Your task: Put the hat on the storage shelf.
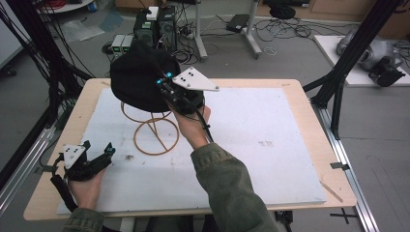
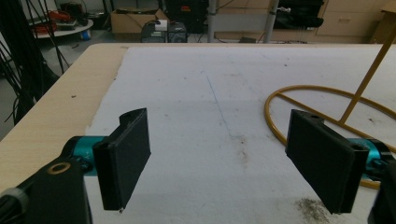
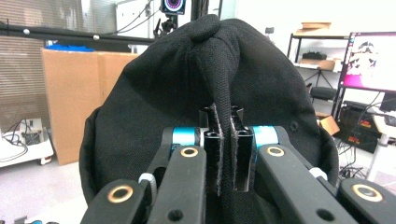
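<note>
The right gripper (image 3: 226, 151) pinches a black cap (image 1: 138, 79) above the wire stand (image 1: 154, 131), while the left gripper (image 2: 229, 158) rests with jaws spread on the table (image 1: 290, 145).

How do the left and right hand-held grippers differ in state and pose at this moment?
The left hand-held gripper has its jaws wide apart with nothing between them; the right hand-held gripper is pinched shut on a fold of the black cap. The left one sits low over the white mat near the table's front edge; the right one is raised above the gold wire stand. Both carry grey three-cornered plates.
</note>
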